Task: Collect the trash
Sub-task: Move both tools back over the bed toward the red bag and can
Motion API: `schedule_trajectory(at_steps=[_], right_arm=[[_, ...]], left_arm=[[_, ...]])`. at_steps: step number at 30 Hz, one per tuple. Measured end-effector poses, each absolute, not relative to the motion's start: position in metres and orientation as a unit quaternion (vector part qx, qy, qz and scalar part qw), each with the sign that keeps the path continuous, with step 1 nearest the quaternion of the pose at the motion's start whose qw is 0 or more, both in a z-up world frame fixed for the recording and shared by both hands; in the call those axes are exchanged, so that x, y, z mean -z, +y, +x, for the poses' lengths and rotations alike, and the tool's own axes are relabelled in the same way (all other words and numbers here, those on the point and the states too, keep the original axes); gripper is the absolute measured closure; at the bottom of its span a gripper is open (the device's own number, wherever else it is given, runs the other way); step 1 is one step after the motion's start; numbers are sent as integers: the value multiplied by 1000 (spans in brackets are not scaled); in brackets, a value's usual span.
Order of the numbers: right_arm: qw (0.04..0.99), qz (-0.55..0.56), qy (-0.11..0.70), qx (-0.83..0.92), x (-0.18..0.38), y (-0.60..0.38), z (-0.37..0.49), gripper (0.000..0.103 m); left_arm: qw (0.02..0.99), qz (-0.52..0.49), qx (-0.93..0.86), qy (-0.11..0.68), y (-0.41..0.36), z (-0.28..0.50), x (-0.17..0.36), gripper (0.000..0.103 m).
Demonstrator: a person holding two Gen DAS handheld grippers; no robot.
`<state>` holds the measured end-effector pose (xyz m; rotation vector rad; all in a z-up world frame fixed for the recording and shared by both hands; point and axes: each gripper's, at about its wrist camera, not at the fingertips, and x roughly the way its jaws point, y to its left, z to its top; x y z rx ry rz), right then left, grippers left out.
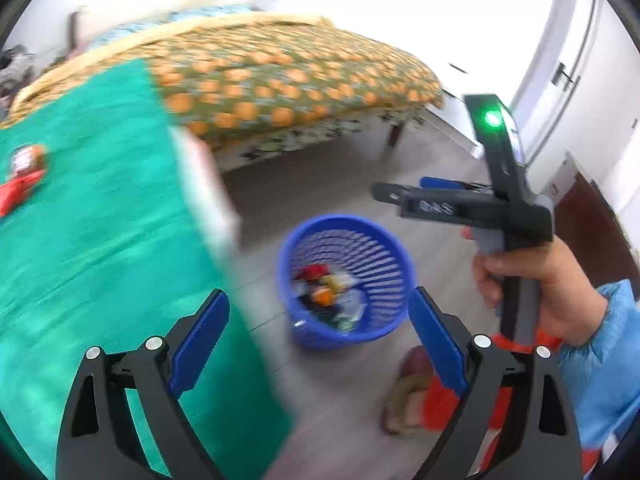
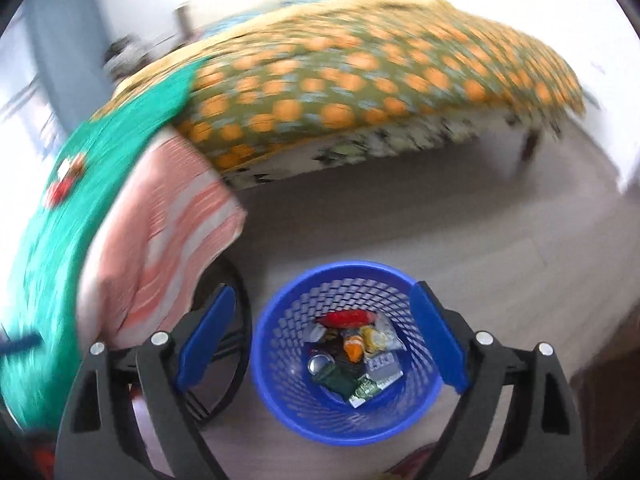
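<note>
Room: bedroom with a grey wooden floor [image 2: 460, 232]; a bed [image 1: 288, 76] with an orange-dotted cover stands beyond both grippers.
Table: a surface under a green cloth [image 1: 88, 240] lies to the left of both grippers; a pink striped cloth [image 2: 168, 248] hangs below its edge in the right wrist view.
Basket: a blue mesh basket [image 2: 280, 360] stands on the floor, right below the right gripper [image 2: 322, 336] and between its fingers in that view; from the left gripper [image 1: 318, 344] it is ahead and between the fingers, lower down.
Trash in basket: wrappers, packets and a round metal piece [image 2: 352, 352] lie on the basket bottom, apart from both grippers.
Trash on table: a red packet [image 1: 18, 194] and a brown-red one [image 1: 28, 158] lie on the green cloth, far left of the left gripper.
Left gripper: jaws spread wide, nothing between the blue pads.
Right gripper: jaws spread wide and empty; in the left wrist view a hand [image 1: 536, 280] with a blue sleeve holds it above the basket.
</note>
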<state>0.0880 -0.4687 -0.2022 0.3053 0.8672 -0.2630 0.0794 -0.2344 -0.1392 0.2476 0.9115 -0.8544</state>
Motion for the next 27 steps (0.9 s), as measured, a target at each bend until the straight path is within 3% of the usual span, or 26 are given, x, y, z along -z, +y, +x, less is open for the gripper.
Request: schedule_trajectory(at_steps=[9,14,27], right_arm=[[916,53,396,-37,160,-282,133,15],[907,34,410,-90,162,-200,189,15],[894,-9,437,-97,189,-149,220,14]], left_arm=[[859,132,252,425,-64,156,138,9],[884,46,167,434,-15,229,129,9],[914,-26,59,401,-67,372,121,9]])
